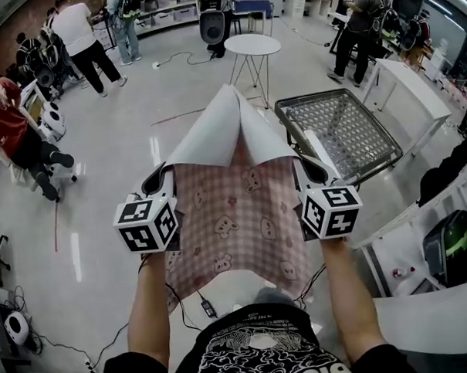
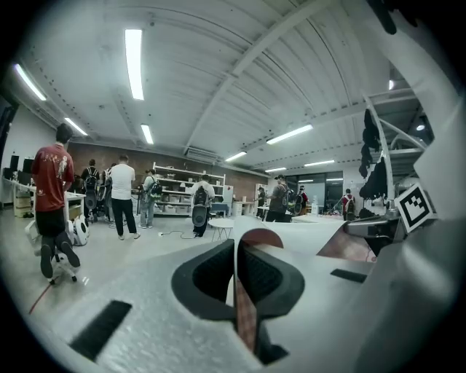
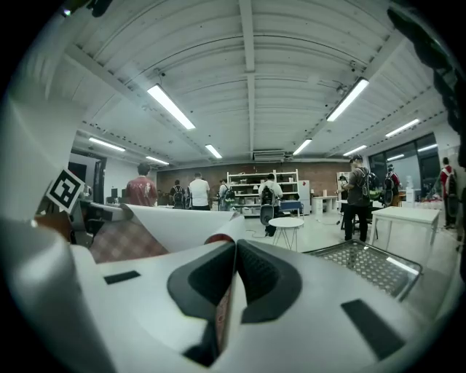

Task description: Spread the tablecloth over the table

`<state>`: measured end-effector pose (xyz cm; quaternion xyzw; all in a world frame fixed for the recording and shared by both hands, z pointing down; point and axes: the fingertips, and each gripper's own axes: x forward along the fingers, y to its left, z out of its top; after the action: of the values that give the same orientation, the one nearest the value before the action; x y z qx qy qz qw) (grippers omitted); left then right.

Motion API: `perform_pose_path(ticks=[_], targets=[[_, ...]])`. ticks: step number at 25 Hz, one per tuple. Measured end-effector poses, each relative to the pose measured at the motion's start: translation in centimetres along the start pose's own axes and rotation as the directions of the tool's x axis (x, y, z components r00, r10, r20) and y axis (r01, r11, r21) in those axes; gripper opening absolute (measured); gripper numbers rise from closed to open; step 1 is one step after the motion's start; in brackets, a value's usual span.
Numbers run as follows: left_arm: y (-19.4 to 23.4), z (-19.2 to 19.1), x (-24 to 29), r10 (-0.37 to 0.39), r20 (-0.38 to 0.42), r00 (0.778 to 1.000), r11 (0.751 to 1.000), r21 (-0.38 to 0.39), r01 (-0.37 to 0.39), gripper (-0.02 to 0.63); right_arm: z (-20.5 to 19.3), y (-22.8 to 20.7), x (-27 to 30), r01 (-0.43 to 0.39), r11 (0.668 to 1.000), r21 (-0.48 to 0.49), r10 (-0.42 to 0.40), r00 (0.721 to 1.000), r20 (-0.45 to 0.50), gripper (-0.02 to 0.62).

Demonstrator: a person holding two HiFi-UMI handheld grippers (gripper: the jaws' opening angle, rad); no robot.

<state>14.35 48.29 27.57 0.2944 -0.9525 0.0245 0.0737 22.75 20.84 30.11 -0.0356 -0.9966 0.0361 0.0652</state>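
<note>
The tablecloth [image 1: 235, 213] — pink check, animal prints, white underside — hangs stretched in mid-air. Its far corners fold inward.

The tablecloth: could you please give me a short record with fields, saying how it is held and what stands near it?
cloth: pink checked tablecloth with a white underside, held up in the air, its far part curled over white side out
left gripper: shut on the cloth's left edge
right gripper: shut on the cloth's right edge
ahead right: metal mesh rack
farther ahead: round white table
status: cloth not yet spread on any table
</note>
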Motion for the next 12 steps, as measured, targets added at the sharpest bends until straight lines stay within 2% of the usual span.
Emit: perform_pose_path(ticks=[5, 12], targets=[[-1.8, 1.0, 4.0, -0.051, -0.012, 0.999, 0.999, 0.011, 0.051, 0.008, 0.6, -3.3, 0.5, 0.049, 0.999, 0.012, -0.049, 0.999, -0.002, 0.006], [-3.9, 3.2, 12.8, -0.119, -0.02, 0.993, 0.992, 0.044, 0.12, 0.008, 2.2, -9.4, 4.1, 0.117, 0.992, 0.041, -0.117, 0.993, 0.013, 0.006]])
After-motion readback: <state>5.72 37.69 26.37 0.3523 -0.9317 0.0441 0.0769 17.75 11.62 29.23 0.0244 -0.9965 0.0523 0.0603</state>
